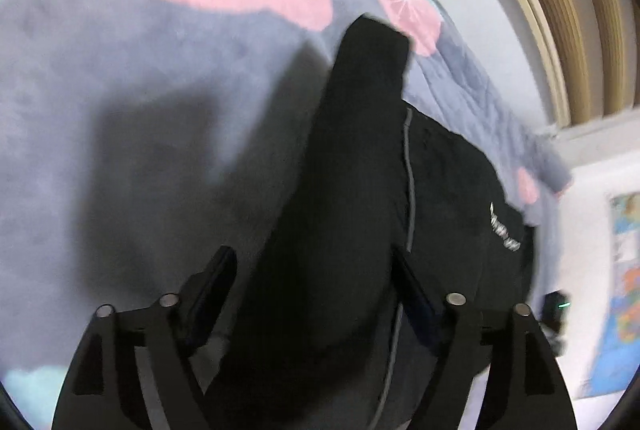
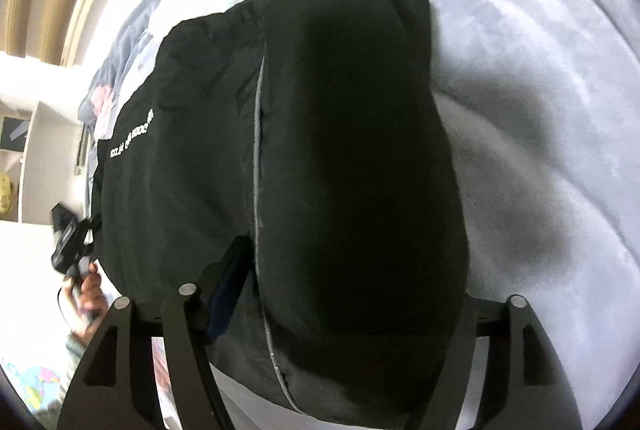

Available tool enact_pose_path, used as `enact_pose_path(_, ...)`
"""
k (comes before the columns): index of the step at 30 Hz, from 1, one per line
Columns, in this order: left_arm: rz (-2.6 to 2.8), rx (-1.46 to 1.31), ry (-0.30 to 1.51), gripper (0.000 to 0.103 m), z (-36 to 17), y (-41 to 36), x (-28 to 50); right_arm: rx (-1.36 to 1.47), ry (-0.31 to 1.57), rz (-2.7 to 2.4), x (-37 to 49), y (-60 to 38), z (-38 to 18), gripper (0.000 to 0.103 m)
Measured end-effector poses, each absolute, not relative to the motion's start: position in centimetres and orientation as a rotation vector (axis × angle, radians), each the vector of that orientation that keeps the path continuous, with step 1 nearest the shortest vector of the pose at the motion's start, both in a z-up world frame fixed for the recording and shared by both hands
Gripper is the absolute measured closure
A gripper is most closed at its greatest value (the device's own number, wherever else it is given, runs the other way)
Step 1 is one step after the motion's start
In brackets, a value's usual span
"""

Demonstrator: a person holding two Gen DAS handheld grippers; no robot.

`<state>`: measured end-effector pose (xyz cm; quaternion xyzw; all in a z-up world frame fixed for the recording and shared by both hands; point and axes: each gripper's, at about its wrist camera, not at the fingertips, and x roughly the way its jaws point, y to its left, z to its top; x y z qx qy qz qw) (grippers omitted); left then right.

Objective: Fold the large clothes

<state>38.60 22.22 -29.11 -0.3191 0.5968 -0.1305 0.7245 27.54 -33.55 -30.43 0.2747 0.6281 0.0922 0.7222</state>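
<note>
A black zip jacket [image 1: 452,190] with white lettering lies on a grey-blue blanket [image 1: 120,70] printed with pink shapes. One of its black sleeves [image 1: 360,130] is folded lengthwise over the body. My left gripper [image 1: 312,252] stands open and straddles that sleeve; its left finger is clear of the cloth. In the right wrist view the same jacket [image 2: 180,150] and a bulky sleeve [image 2: 352,110] fill the middle. My right gripper [image 2: 354,258] is wide open over the sleeve, which hides its right finger.
A pale fleece bed cover [image 2: 540,70] spreads to the right. Wooden trim [image 1: 560,30] and a white wall run along the bed's far side. A hand [image 2: 90,290] holds the other gripper [image 2: 68,242] at the jacket's left edge. A colourful map [image 1: 620,290] hangs at the right.
</note>
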Motion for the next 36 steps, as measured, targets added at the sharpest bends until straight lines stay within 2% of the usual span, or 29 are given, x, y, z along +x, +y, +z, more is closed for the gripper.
enact_pose_path(3,-0.396,-0.843,1.373,0.023,-32.0,22.1,39.8,0.621,1.402,0.245,27.9,-34.7,-32.6,0.022)
enact_pose_path(5,-0.478,-0.901,1.4,0.022,-33.6,21.8,40.7,0.647,1.402,0.275,28.5,-34.5,-33.5,0.012)
enact_pose_path(6,-0.509,-0.932,1.412,0.02,-34.2,21.6,40.9,0.656,1.401,0.282,28.5,-34.9,-33.7,0.01)
enact_pose_path(8,-0.538,-0.963,1.444,0.015,-35.2,21.1,41.3,0.705,1.398,0.313,29.1,-35.5,-35.0,0.0)
enact_pose_path(12,-0.56,-0.906,1.446,0.012,-35.1,18.4,41.6,0.774,1.374,0.318,30.0,-35.6,-36.5,0.0)
enact_pose_path(14,-0.541,-0.834,1.395,0.029,-33.9,17.4,41.5,0.761,1.334,0.332,29.1,-36.2,-35.5,0.017)
enact_pose_path(15,-0.541,-0.803,1.356,0.05,-32.7,17.1,41.1,0.753,1.318,0.34,28.6,-36.3,-34.8,0.024)
enact_pose_path(16,-0.531,-0.796,1.328,0.058,-31.8,17.1,40.5,0.744,1.299,0.346,28.1,-36.6,-34.0,0.043)
enact_pose_path(17,-0.527,-0.788,1.308,0.061,-31.1,17.0,40.0,0.74,1.28,0.355,27.6,-36.8,-33.1,0.057)
enact_pose_path(19,-0.535,-0.77,1.236,0.066,-28.6,16.5,38.2,0.718,1.256,0.359,27.1,-36.5,-31.6,0.062)
enact_pose_path(22,-0.594,-0.768,1.146,0.068,-24.9,15.5,35.7,0.652,1.2,0.39,26.0,-34.8,-27.9,0.065)
enact_pose_path(26,-0.655,-0.676,1.039,0.068,-17.6,13.5,31.2,0.578,1.108,0.441,23.4,-32.8,-21.6,0.066)
enact_pose_path(31,-0.684,-0.682,0.923,0.068,-10.3,15.0,24.8,0.539,1.014,0.49,18.7,-33.1,-13.7,0.066)
enact_pose_path(36,-0.683,-0.668,0.852,0.068,-6.4,16.3,17.5,0.451,0.978,0.514,11.6,-35.3,-7.6,0.066)
